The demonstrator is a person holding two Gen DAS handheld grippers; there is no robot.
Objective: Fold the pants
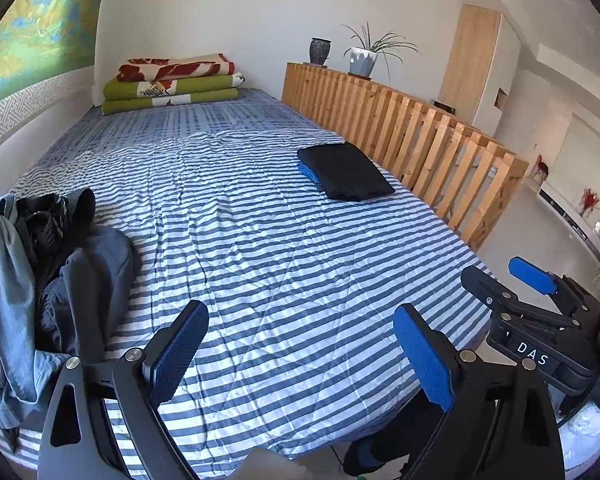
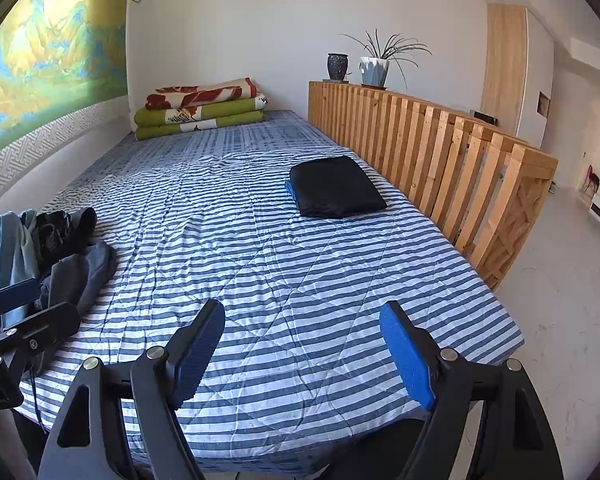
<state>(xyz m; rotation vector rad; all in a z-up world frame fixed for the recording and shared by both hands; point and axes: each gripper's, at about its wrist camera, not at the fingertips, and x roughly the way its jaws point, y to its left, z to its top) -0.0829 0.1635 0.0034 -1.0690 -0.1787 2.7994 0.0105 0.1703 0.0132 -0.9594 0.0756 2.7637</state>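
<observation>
A heap of unfolded pants [image 1: 52, 264] [image 2: 60, 252], denim, grey and black, lies at the left edge of the striped bed [image 1: 260, 240] [image 2: 280, 260]. Folded black pants [image 1: 346, 172] [image 2: 336, 188] rest on a blue folded garment [image 1: 307, 172] near the wooden railing. My left gripper [image 1: 300, 356] hovers open over the bed's near end with nothing between its blue pads. My right gripper [image 2: 304, 356] is open too and holds nothing. The right gripper [image 1: 532, 280] shows at the right of the left wrist view; the left gripper [image 2: 16, 300] shows at the left of the right wrist view.
A slatted wooden railing [image 1: 400, 132] [image 2: 440, 148] runs along the bed's right side, topped by a dark vase [image 1: 320, 51] and a potted plant [image 1: 364, 60]. Folded quilts [image 1: 172, 84] [image 2: 200, 110] are stacked at the far end. A wall hanging [image 2: 52, 60] covers the left wall.
</observation>
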